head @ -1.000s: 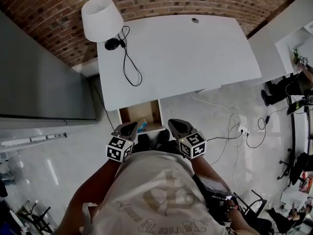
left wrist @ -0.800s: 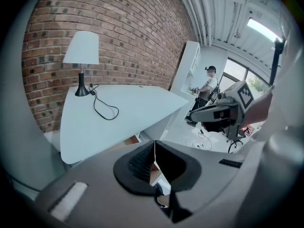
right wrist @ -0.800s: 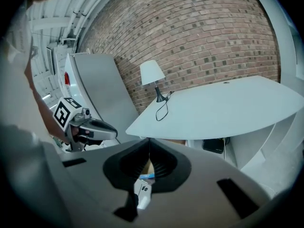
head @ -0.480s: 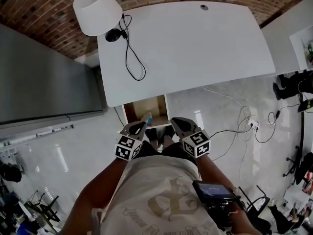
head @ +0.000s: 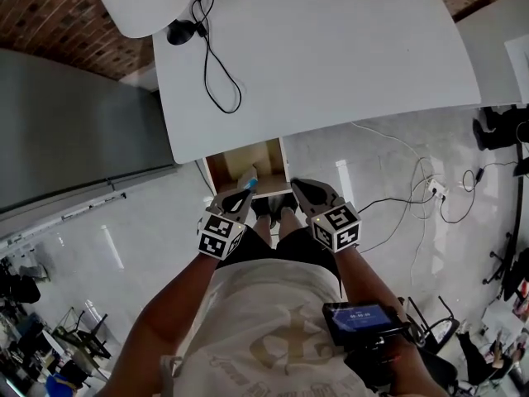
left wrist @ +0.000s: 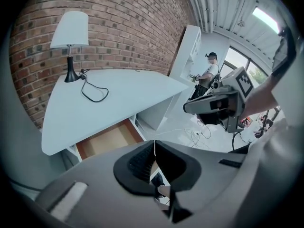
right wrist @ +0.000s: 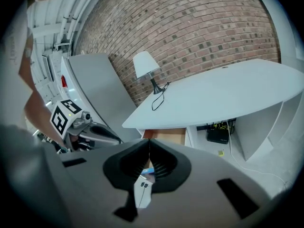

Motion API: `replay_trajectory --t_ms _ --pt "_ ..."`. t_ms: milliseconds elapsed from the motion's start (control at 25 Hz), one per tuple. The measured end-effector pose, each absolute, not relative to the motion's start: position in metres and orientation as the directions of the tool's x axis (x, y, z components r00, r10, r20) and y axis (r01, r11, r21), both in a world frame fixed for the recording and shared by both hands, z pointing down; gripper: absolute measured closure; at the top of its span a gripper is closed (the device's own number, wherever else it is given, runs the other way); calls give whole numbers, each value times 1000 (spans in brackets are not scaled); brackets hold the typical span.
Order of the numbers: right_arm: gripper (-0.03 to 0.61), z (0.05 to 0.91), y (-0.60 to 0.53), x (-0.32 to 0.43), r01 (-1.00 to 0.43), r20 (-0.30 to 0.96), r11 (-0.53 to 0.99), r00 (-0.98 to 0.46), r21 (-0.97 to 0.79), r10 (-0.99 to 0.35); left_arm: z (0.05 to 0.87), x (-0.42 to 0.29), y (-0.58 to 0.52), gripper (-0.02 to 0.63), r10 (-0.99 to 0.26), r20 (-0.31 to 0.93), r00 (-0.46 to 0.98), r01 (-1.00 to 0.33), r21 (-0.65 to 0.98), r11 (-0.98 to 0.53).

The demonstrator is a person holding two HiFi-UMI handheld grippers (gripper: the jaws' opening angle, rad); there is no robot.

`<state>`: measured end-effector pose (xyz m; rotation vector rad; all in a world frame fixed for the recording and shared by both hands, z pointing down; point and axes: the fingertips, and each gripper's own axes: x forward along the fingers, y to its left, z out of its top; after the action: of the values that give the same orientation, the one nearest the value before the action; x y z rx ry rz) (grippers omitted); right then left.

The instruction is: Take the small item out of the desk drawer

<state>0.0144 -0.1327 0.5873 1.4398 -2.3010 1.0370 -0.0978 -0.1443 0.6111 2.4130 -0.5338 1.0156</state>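
Note:
The desk drawer stands pulled out under the white desk top, its wooden bottom showing in the left gripper view too. A small item with a blue end lies at the drawer's front edge. It also shows as a blue patch below the right jaws. My left gripper hovers just in front of it, jaws shut with nothing between them. My right gripper hangs beside the drawer's right front corner, also shut and empty.
A white lamp and its black cable sit on the desk's left end. A grey cabinet stands left of the drawer. Cables and a power strip lie on the glossy floor at the right. The person's feet are just in front of the drawer.
The head view has swung so the desk sits higher in the picture. Both grippers stay shut at the drawer's front, the left tip a little closer to the small item.

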Motion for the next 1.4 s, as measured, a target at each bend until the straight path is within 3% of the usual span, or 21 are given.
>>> replay_trajectory --t_ms 720,960,1040,1400 --pt "572 625 -125 23 -837 546 254 -517 -485 -660 670 -99 -135 600 -144 829 540 -544 213 -812" --pt "572 632 -124 24 -832 544 241 -517 -499 -661 695 -101 -124 397 -65 878 475 -523 222 -823" --pt "572 635 -123 25 -832 545 234 -515 -503 -662 700 -101 -125 360 -65 888 455 -532 212 -820" --pt "572 649 -121 26 -830 545 206 -506 -518 -669 731 -109 -128 347 -36 917 398 -557 210 -803"
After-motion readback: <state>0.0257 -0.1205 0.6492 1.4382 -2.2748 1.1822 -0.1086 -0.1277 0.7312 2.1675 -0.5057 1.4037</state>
